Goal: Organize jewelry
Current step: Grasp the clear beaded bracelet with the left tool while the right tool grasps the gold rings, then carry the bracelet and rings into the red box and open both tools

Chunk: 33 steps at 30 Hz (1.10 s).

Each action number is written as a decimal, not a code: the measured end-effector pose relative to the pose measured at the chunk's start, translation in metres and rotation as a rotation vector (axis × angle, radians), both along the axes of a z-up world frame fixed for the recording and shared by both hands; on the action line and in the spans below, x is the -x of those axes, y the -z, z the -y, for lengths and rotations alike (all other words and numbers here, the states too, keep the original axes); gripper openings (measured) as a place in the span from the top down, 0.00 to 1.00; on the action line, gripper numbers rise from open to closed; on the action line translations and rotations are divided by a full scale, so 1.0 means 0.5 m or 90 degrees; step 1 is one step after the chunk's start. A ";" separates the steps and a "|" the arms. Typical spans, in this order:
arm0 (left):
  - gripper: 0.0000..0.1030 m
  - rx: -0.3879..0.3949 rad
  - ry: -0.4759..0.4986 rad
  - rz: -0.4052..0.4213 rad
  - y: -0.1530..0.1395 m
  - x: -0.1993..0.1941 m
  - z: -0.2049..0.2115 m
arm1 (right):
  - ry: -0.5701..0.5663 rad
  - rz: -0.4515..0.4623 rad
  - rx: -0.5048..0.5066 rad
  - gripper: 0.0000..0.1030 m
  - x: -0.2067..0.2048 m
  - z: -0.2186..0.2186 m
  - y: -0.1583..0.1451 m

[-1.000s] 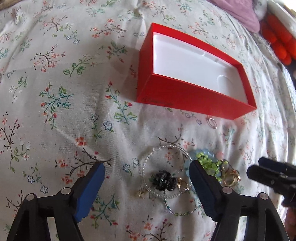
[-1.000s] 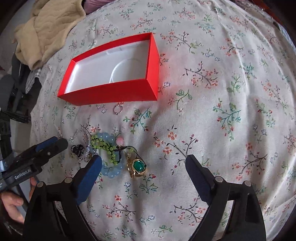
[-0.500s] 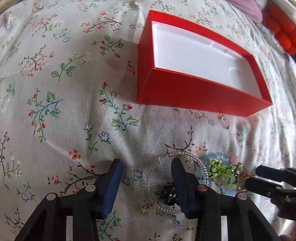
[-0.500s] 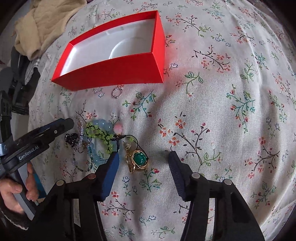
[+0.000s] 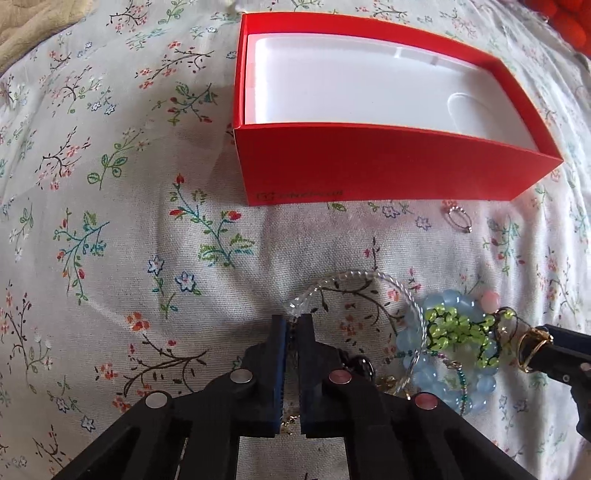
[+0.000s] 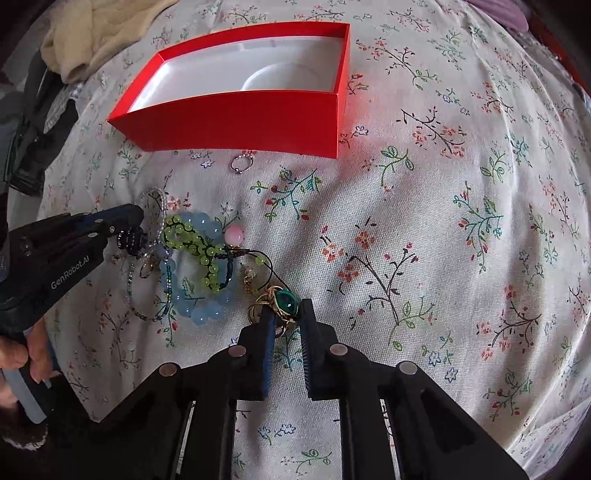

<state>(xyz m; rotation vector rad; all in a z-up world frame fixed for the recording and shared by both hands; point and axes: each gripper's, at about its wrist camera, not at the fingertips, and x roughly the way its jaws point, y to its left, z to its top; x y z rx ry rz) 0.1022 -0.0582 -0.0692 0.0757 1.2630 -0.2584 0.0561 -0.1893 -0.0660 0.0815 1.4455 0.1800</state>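
A red box (image 5: pixel 388 162) with a white empty inside lies open on the floral cloth; it also shows in the right wrist view (image 6: pixel 236 114). My left gripper (image 5: pixel 294 321) is shut on the clear bead bracelet (image 5: pixel 369 277), with a black bead cluster (image 6: pixel 131 238) beside it. My right gripper (image 6: pixel 286 314) is shut on the gold ring with a green stone (image 6: pixel 284 300). A light blue bead bracelet (image 6: pixel 199 295) and a green bead bracelet (image 6: pixel 192 240) lie tangled between the grippers. A small silver ring (image 6: pixel 242 163) lies near the box.
A beige cloth (image 6: pixel 92 33) is bunched at the far left. Orange things (image 5: pixel 569 18) sit at the far right. A pink bead (image 6: pixel 234 233) lies by the bracelets. The person's hand (image 6: pixel 18 362) holds the left gripper.
Both grippers have closed from wide open: the left on the clear bead bracelet, the right on the gold ring. Both moved forward toward the jewelry pile.
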 end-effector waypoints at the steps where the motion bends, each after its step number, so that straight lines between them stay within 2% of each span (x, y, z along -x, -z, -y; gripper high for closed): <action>1: 1.00 0.008 -0.001 0.000 -0.001 0.001 -0.002 | 0.002 0.000 -0.004 0.87 0.005 0.009 -0.002; 11: 1.00 0.062 -0.005 0.032 -0.059 0.017 -0.010 | 0.012 0.025 -0.035 0.87 0.024 0.037 -0.043; 23: 1.00 0.136 -0.017 0.091 -0.152 0.046 -0.066 | 0.049 0.073 -0.087 0.87 0.029 0.077 -0.111; 26: 1.00 0.137 -0.028 0.099 -0.171 0.046 -0.069 | 0.060 0.085 -0.094 0.87 0.024 0.082 -0.124; 33: 1.00 0.209 -0.036 0.128 -0.213 0.035 -0.063 | 0.087 0.112 -0.108 0.87 -0.010 0.070 -0.148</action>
